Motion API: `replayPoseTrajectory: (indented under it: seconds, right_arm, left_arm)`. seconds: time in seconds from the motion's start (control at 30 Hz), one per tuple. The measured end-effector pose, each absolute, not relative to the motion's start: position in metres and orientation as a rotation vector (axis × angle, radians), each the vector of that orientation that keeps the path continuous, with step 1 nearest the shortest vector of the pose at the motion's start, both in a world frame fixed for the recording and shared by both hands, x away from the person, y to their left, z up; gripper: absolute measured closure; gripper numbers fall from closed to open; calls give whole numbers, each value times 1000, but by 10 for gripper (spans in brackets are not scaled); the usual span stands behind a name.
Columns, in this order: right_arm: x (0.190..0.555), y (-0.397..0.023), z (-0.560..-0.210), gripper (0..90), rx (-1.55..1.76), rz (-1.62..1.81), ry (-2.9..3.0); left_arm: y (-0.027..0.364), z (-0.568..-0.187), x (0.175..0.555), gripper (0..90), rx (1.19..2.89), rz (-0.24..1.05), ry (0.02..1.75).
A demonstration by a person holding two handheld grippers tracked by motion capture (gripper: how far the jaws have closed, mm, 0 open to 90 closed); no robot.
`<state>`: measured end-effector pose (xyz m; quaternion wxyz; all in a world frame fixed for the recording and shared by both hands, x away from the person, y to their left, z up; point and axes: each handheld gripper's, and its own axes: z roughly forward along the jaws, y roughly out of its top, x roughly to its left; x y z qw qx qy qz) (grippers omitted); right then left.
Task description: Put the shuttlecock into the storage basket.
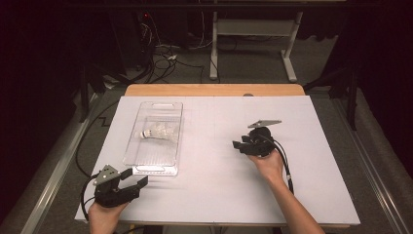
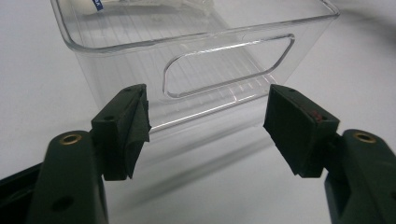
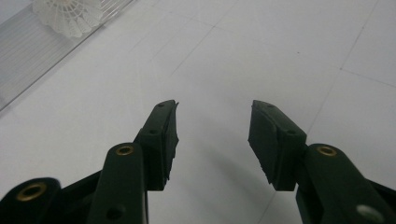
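- White feathered shuttlecock [image 1: 159,131] with rounded cork tip: light, fragile, best pinched at the cork.
- Lying on its side inside clear rectangular plastic bin [image 1: 172,148], at 10 o'clock on the white bench [image 1: 219,185].
- Left hand-held gripper [image 1: 140,177] agape, empty, facing the bin's handle cutout.
- Right hand-held gripper [image 1: 236,146] agape, empty.

Left gripper [image 1: 130,184]: near table edge, jaws spread, nothing between the pads.
Left hand [image 1: 103,213]: grips the gripper body from behind.
Right gripper [image 1: 239,145]: pointing left, jaws apart, empty.
Right forearm [image 1: 297,209]: enters from bottom edge.
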<state>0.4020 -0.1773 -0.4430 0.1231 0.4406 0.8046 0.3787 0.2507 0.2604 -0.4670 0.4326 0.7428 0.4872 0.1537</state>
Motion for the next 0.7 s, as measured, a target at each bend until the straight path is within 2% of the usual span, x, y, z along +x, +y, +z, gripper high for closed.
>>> replayPoseTrajectory:
  seconds: [0.7]
  right_arm:
    - [387, -203, -447, 498, 1305, 1085, 2315]
  left_arm:
    - [261, -467, 250, 319, 1851, 383, 1217]
